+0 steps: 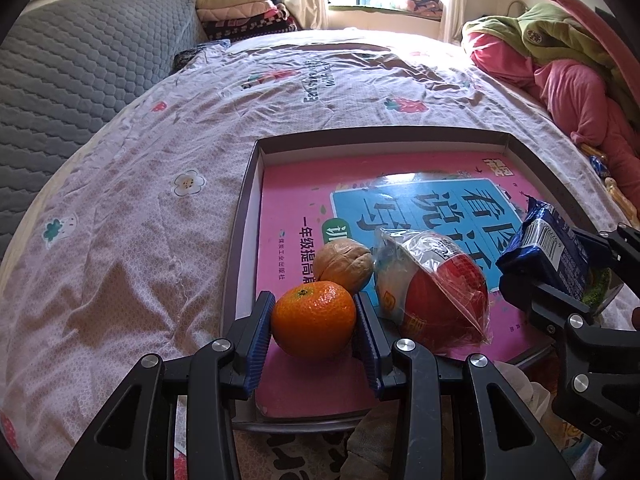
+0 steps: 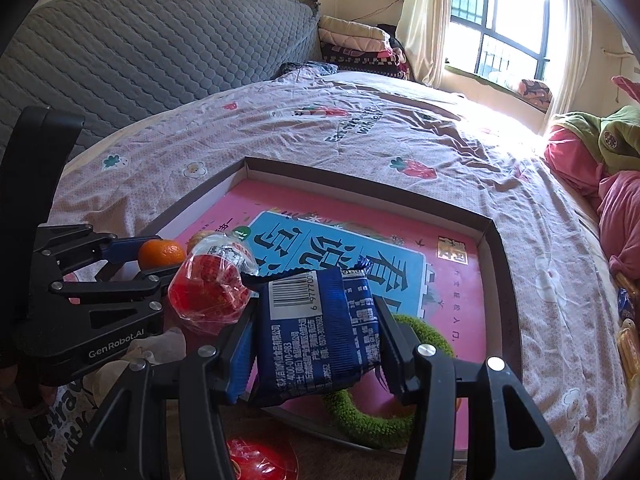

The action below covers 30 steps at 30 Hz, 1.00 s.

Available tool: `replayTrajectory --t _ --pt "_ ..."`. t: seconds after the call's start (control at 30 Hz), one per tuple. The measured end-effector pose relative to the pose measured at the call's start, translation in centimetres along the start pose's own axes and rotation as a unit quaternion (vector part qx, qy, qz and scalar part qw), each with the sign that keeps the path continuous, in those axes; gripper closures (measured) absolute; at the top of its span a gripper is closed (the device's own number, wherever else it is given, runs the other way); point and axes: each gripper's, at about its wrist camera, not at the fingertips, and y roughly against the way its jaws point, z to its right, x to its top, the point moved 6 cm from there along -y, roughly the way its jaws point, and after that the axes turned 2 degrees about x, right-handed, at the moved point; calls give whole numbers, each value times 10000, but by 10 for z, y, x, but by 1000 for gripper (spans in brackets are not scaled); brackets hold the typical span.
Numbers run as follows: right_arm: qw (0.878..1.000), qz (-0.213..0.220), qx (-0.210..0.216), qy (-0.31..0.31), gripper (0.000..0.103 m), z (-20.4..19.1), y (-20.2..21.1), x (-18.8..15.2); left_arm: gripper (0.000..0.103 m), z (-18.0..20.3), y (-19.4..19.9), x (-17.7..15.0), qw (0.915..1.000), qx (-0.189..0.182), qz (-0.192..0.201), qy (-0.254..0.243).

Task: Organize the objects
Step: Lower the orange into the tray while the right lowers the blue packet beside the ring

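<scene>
Tangerine (image 1: pixel 313 319) first, over on my left: my left gripper (image 1: pixel 314 334) has both blue pads pressed against its sides, clamped on it just above the pink book (image 1: pixel 304 216) that lines the shallow box (image 1: pixel 248 208). A walnut (image 1: pixel 343 265) sits right behind it, touching or nearly so, and I can't tell whether the fruit has cleared the book. To do this well, I'd judge I should move straight up or down, without sweeping forward into the walnut. The tangerine is round, with no real long axis; its stem dimple faces up and slightly away from me.

Moving right, a red-and-white snack in clear wrap (image 1: pixel 434 292) lies on the book between my two tools.

On the right, my right gripper (image 2: pixel 316 344) is closed on a blue foil packet (image 2: pixel 316 328), held above the box's near edge, over a green fuzzy ring (image 2: pixel 428 336). The packet's long axis runs away from me along the fingers, barcode end farthest. The foil looks crinkly and slippery, so I'd keep the squeeze steady and lower it flat beside the ring.
</scene>
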Motion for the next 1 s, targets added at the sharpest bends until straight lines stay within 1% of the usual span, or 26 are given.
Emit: replayTrajectory --t 0.63,0.8,1.0 --pt "9997 -187 32 182 49 -3 -10 -2 62 -2 -1 -3 10000 -25 20 29" --pt "9993 -300 -69 219 49 -1 -15 -4 62 -2 -1 -4 10000 -41 18 32" --pt "9992 -317 -79 212 49 -2 -17 -5 62 -2 -1 -4 10000 -27 23 27"
